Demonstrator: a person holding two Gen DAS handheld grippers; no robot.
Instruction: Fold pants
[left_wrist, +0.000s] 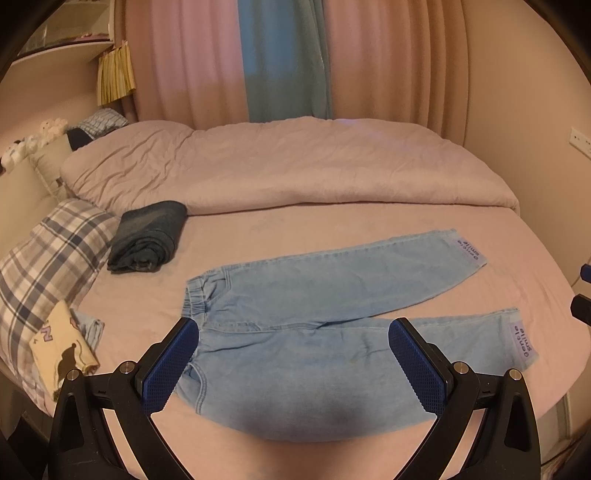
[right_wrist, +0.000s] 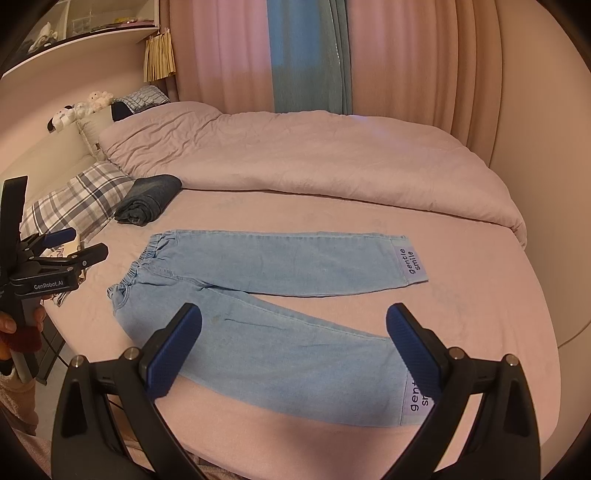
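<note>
Light blue jeans lie flat on the pink bed, waistband to the left, two legs spread apart to the right with lilac cuff labels; they also show in the right wrist view. My left gripper is open and empty, hovering above the waist and hip part of the near leg. My right gripper is open and empty, above the near leg toward its cuff. The left gripper also shows at the left edge of the right wrist view.
A folded dark denim garment lies at the back left. A plaid pillow and a cream printed cloth sit at the left bed edge. A bunched pink duvet covers the far half. Curtains hang behind.
</note>
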